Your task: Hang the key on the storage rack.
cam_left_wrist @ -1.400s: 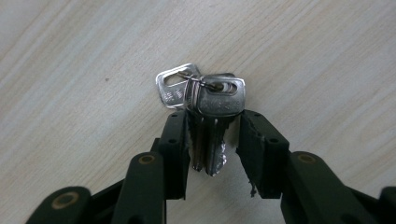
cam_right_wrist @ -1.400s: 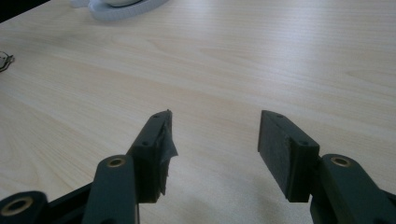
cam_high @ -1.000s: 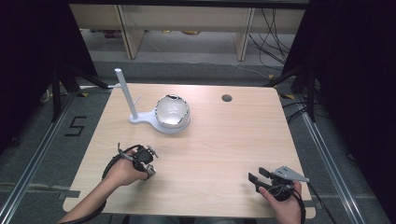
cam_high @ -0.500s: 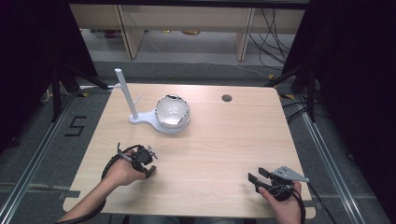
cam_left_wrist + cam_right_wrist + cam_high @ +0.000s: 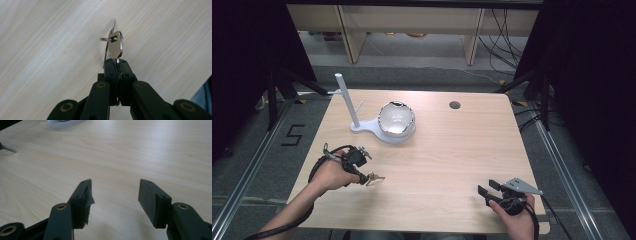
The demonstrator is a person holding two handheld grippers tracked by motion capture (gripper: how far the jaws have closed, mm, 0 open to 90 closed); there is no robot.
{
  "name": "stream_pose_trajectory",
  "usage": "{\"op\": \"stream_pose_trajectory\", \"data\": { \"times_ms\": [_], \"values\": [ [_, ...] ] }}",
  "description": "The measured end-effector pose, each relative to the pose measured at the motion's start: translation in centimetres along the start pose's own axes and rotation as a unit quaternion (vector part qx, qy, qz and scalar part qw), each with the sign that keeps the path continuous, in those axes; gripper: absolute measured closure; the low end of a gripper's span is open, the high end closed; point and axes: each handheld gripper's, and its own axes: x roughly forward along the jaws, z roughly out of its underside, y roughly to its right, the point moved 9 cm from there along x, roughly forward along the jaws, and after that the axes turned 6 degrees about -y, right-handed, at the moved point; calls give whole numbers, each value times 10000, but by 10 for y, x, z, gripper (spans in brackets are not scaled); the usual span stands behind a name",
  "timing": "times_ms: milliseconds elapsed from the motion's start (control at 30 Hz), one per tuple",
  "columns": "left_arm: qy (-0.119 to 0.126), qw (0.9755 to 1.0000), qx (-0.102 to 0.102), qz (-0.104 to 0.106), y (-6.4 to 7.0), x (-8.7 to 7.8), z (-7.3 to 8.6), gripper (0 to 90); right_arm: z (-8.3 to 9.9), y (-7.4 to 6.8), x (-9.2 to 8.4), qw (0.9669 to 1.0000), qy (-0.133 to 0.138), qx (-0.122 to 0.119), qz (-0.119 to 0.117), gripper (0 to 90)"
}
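A bunch of silver keys (image 5: pixel 115 47) on a ring is pinched at its lower end by my left gripper (image 5: pixel 117 62), whose jaws have just been closing on it. In the high view that gripper (image 5: pixel 362 176) is at the table's front left, a little above the wood, and the keys (image 5: pixel 375 177) stick out to its right. The keys (image 5: pixel 6 148) also appear at the far left edge of the right gripper view. My right gripper (image 5: pixel 115 195) stands open over bare wood with nothing between its pads; in the high view the right gripper (image 5: pixel 487 191) is at the front right corner.
A white stand (image 5: pixel 362 126) with an upright pole (image 5: pixel 346 99) and a shiny round bowl (image 5: pixel 396 119) sits at the back left of the wooden table (image 5: pixel 452 150). A dark cable hole (image 5: pixel 455 105) lies at the back centre. Shelving and cables lie beyond the far edge.
The left hand has risen a little and its jaws have shut on the keys, which now stick out to the right of the gripper. The right hand has kept still.
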Motion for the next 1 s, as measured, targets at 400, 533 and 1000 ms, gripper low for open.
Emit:
{"op": "stream_pose_trajectory", "data": {
  "times_ms": [400, 533, 1000],
  "values": [
    [53, 9958, -664, -621, -47, -77, -15, 872, -5, 4, -2, 9996, 171, -195, 83, 464],
    [125, 9926, -1026, -637, -58, -84, -13, 871, -6, 5, -2, 9997, 213, -126, 90, 469],
    [674, 9763, -1836, -930, -97, -88, 0, 872, -8, 7, -1, 9996, 270, -80, 89, 469]
  ]
}}
